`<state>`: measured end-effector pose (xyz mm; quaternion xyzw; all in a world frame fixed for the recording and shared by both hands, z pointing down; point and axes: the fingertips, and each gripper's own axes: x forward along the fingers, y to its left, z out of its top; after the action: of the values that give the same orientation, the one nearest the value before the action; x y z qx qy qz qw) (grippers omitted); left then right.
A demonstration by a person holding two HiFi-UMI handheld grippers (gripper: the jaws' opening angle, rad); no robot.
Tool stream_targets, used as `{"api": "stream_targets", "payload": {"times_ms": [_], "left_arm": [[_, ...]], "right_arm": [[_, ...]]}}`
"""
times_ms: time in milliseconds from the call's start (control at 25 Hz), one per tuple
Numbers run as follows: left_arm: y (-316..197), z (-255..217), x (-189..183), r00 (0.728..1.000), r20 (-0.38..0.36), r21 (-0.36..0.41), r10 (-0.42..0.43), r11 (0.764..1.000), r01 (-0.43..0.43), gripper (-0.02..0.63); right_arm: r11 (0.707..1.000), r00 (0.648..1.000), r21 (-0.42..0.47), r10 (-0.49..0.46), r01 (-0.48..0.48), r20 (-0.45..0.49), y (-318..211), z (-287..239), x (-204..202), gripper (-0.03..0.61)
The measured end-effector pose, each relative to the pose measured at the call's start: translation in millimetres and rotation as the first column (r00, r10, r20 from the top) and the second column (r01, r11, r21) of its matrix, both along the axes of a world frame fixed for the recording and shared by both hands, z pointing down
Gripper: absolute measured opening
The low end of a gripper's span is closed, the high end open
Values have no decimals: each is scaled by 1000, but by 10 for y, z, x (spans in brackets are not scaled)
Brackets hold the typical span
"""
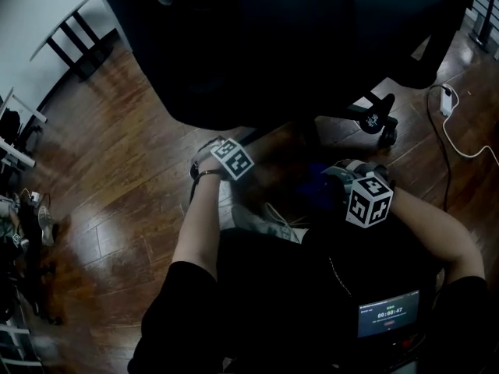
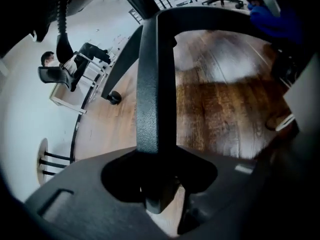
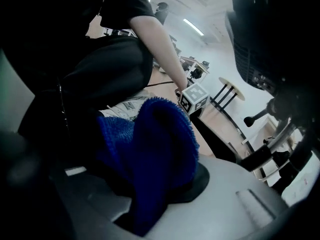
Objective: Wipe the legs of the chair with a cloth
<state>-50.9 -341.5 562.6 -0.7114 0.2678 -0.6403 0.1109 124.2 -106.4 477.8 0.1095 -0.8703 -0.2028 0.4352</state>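
A black chair leg [image 2: 155,84] runs straight through my left gripper [image 2: 159,184], and its jaws close on it from both sides. In the head view only that gripper's marker cube [image 1: 232,158] shows, tucked under the dark chair seat [image 1: 257,45]. My right gripper [image 3: 155,184] is shut on a blue fuzzy cloth [image 3: 160,144], which bulges up out of the jaws. Its marker cube [image 1: 368,201] sits to the right, with the cloth [image 1: 320,174] showing dimly ahead of it. Another chair leg ends in a caster [image 1: 378,123] at the right.
A white cable and charger [image 1: 448,100] lie on the wooden floor [image 1: 125,154] at the right. A round white table with black legs [image 1: 62,29] stands upper left, with clutter along the left edge. A person [image 2: 55,69] sits at a far desk.
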Motion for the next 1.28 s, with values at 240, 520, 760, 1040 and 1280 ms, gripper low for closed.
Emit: {"api": "stream_targets", "payload": {"times_ms": [240,520,760,1040,1280], "left_arm": [[34,-80,13,993,-114,-16,18,1000,-20,158],[30,-73,55,990,-140,-12,34,999,-36,158],[50,-110,78,987,-159,-25,35,999,-40,158],[49,-120,127,982,-181,-26,46,998,-52,158],[60,-104,119,981,-188,-43,52,997,-61,158]], "right_arm": [[996,997,-53,70,-68,30,198,114,7,86],[984,965,-43,180,-175,193,-444,61,-86,86],[897,875,79,400,-435,273,-1619,-283,77,86],[826,840,191,482,-531,251,-2185,-407,117,83],[930,945,174,307,-324,114,-1383,-144,-21,77]]}}
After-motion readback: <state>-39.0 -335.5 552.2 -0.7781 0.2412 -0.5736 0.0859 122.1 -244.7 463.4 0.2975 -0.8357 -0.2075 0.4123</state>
